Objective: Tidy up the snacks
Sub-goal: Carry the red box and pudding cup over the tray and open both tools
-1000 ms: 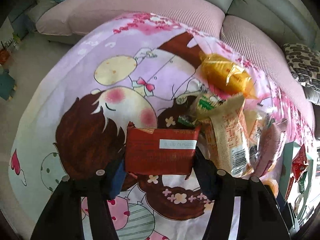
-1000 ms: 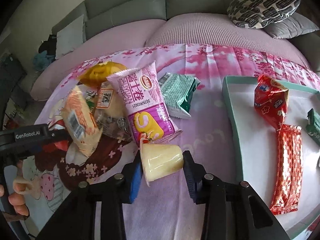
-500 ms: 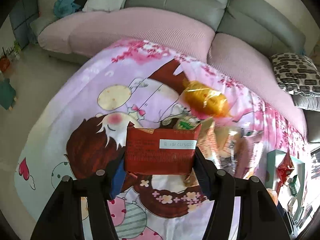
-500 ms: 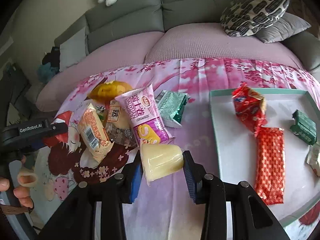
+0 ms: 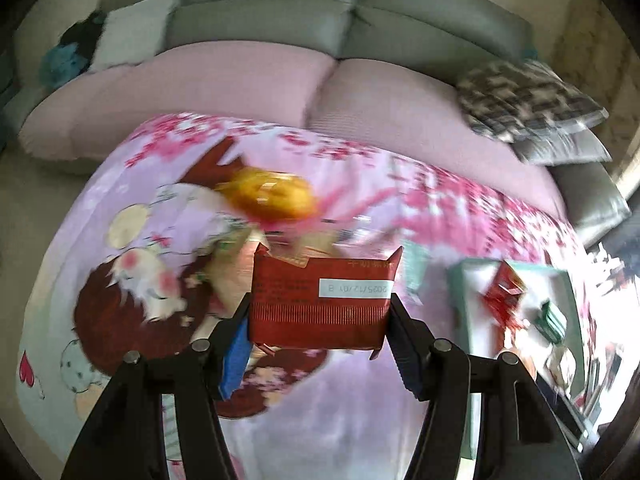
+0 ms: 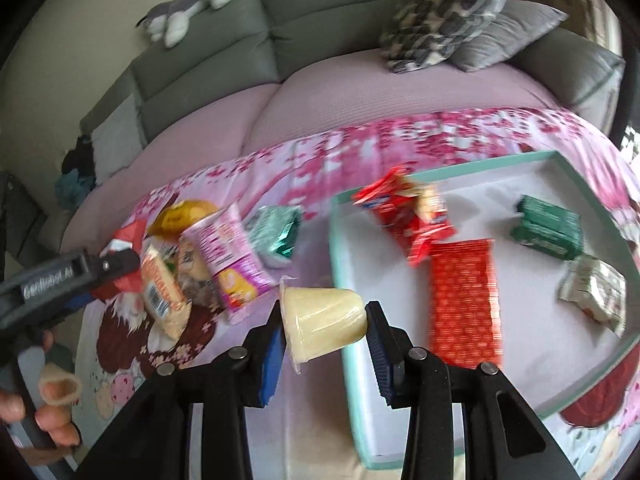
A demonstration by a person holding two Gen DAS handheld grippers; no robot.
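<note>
The right tongs (image 6: 324, 326) grip a pale yellow jelly cup (image 6: 322, 322) lying on its side, rim toward the left pad, base toward the right. The teal-rimmed tray (image 6: 340, 288) lies just to the right of the cup, its near-left wall almost under the right pad — so the right hand looks nearer. The left tongs (image 5: 320, 320) clamp a red wrapped bar (image 5: 320, 304) by its short ends, long axis straight across the jaws; from there the tray sits well off to the right. Open floor in the tray shows at its near-left corner and between the red patterned packet (image 6: 464, 300) and the green packet (image 6: 548, 228) — room enough, I judge, for both. The loose snack pile (image 6: 200, 264) stays left on the cartoon-print cloth (image 6: 312, 160).
</note>
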